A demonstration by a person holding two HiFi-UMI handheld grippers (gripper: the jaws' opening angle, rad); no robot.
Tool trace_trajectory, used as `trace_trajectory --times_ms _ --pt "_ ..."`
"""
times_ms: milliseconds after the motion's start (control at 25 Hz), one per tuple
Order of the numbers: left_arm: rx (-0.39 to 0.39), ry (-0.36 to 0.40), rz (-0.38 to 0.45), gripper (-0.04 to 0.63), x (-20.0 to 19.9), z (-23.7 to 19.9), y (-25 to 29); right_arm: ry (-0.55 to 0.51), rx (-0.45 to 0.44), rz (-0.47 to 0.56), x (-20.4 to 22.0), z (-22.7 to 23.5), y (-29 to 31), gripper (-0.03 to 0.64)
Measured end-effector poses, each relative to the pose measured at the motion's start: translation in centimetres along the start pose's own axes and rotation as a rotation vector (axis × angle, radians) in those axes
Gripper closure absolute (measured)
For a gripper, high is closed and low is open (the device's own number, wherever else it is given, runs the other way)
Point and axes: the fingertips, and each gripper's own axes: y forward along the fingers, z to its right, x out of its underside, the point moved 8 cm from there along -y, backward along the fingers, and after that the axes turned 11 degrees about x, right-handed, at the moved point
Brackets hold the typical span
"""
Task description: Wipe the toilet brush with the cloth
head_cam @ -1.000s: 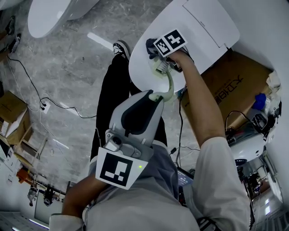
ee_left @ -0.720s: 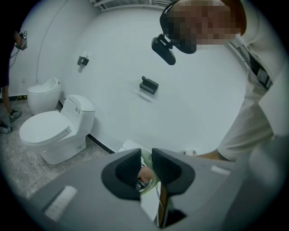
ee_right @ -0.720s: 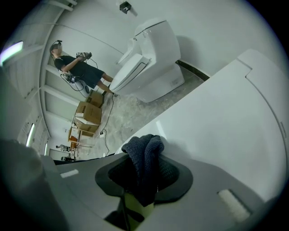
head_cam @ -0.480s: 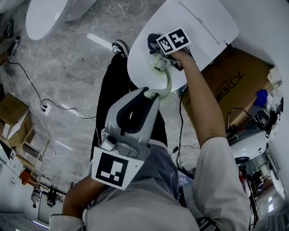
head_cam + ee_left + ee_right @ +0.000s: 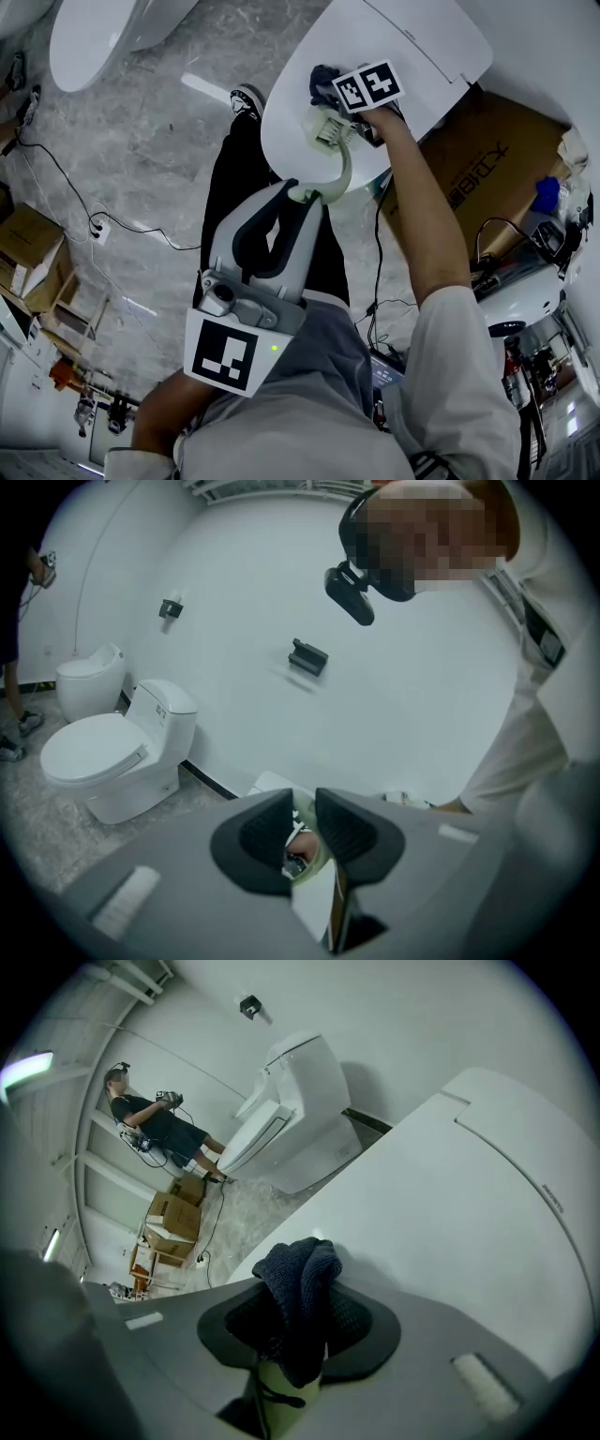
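Note:
In the head view a pale green toilet brush [image 5: 342, 164] curves over the closed white toilet lid [image 5: 412, 47]. My left gripper [image 5: 305, 195] is shut on the brush handle's lower end. The left gripper view shows the green handle [image 5: 314, 862] pinched between its jaws [image 5: 302, 841]. My right gripper [image 5: 330, 97] is shut on a dark blue cloth [image 5: 322, 79], held against the brush near its whitish head [image 5: 323, 129]. Seen from the right gripper view, the cloth [image 5: 300, 1293] bulges out of the jaws [image 5: 298, 1330], with the green brush [image 5: 281, 1396] just beneath.
A brown cardboard box [image 5: 487, 164] stands right of the toilet. Another toilet [image 5: 94, 37] is at the top left. Cables [image 5: 66, 178] run across the grey floor beside more boxes [image 5: 28, 244]. A person's dark trouser leg and shoe [image 5: 248, 98] are under the brush. Another person [image 5: 155, 1124] stands far off.
Both grippers and the brush have drifted slightly upward in the head view. The right gripper with the cloth edged right along the brush. Both grips are unchanged.

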Motion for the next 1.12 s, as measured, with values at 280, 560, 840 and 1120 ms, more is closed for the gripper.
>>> trace_trajectory --times_ms 280,560,840,1120 --pt "-0.005 0.006 0.004 0.595 -0.1 0.1 0.0 -0.022 0.021 0.040 0.5 0.3 -0.5 0.506" --pt "-0.011 0.011 0.011 0.595 0.0 0.1 -0.1 -0.027 0.030 0.091 1.1 0.6 -0.7 0.506" --pt "-0.015 0.015 0.015 0.595 0.1 0.0 -0.2 -0.016 0.045 0.124 1.8 0.9 -0.9 0.506" --pt "-0.023 0.040 0.044 0.595 -0.3 -0.1 -0.3 -0.034 0.061 0.149 2.2 0.9 -1.1 0.506"
